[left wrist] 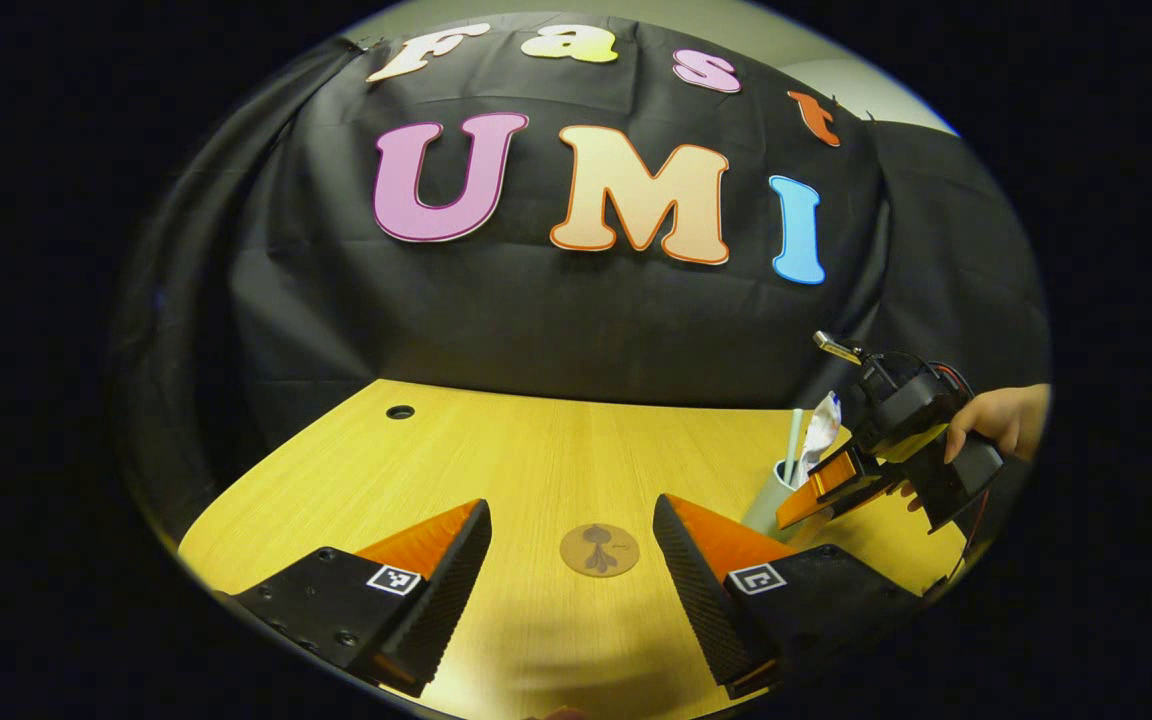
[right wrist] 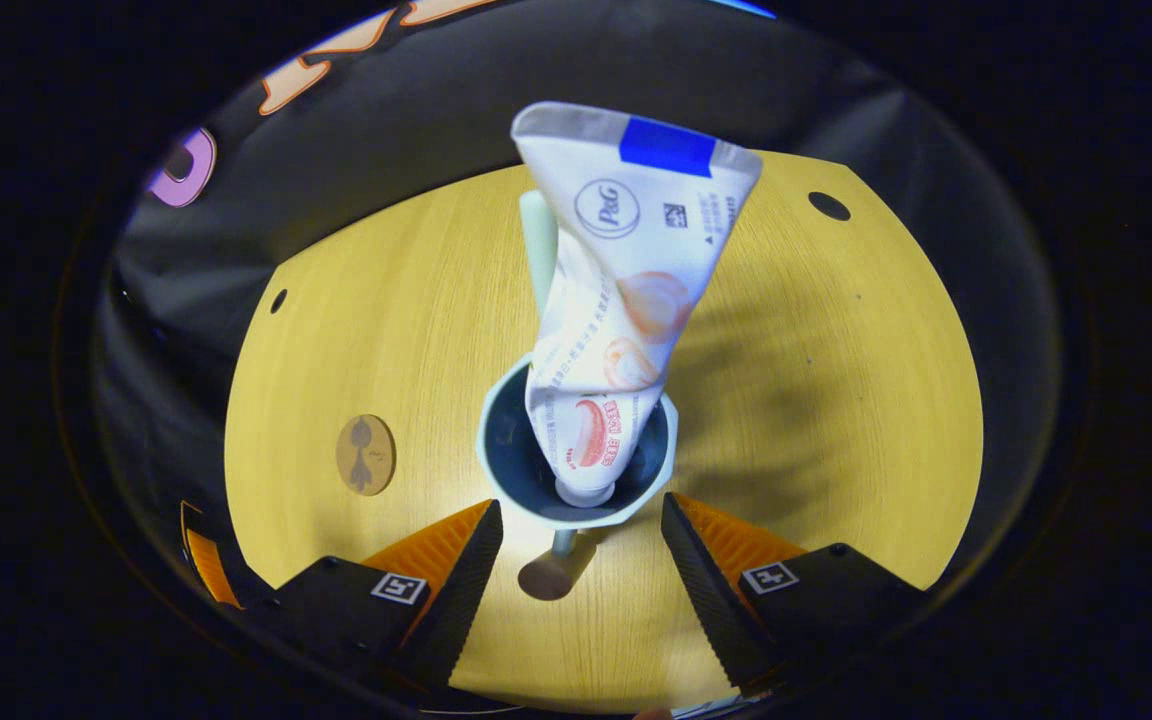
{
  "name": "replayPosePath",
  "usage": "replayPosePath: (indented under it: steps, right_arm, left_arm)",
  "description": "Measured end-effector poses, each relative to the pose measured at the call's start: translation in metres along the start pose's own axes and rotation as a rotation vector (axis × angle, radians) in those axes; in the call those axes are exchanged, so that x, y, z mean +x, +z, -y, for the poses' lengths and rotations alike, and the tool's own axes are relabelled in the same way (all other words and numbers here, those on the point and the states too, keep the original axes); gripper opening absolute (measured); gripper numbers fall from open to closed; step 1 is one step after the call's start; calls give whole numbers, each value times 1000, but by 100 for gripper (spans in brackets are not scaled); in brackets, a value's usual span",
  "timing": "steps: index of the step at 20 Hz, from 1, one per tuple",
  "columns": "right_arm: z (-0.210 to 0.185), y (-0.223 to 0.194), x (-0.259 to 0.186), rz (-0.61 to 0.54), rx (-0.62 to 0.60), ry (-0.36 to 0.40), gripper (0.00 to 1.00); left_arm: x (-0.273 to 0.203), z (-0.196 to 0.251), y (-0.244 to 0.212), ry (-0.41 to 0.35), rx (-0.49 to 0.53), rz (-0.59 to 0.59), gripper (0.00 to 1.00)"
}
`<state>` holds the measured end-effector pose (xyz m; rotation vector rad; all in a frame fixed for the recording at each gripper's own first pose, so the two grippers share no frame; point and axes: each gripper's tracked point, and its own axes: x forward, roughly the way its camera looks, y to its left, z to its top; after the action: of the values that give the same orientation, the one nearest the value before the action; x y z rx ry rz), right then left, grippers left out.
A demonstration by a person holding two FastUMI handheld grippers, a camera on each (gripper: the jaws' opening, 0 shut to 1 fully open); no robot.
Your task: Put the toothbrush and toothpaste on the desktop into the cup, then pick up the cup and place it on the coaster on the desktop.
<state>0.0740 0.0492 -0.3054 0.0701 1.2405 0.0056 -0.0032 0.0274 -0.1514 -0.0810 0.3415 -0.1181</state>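
Nearest in the left gripper view, the left gripper hangs low over the desk with its jaws spread wide and nothing between them. Just beyond its fingertips, near the desk's front edge, a round brown coaster lies flat and bare on the wood. Toward the desk's right edge stands the cup, pale outside, with the toothpaste and the toothbrush sticking up out of it. The right gripper is just beside that cup, tilted down at it, held by a hand that reaches in from the right. In the right gripper view, the right gripper looks steeply down on the cup, whose inside is dark; its jaws are released and wide apart, one fingertip on either side of the near rim, and I cannot tell whether either touches it. The toothpaste stands cap-down in the cup, its flat crimped end uppermost. The toothbrush shows as a pale handle behind the tube. The coaster lies well apart from the cup, toward the desk's left edge in this view.
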Motion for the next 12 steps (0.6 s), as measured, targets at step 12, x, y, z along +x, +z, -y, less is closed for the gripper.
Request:
replayPosePath:
  steps: [12]
  right_arm:
    - [4,-10,29,-75,-12,-79,75]
  left_arm:
    - [5,-38,-8,16,-16,-14,95]
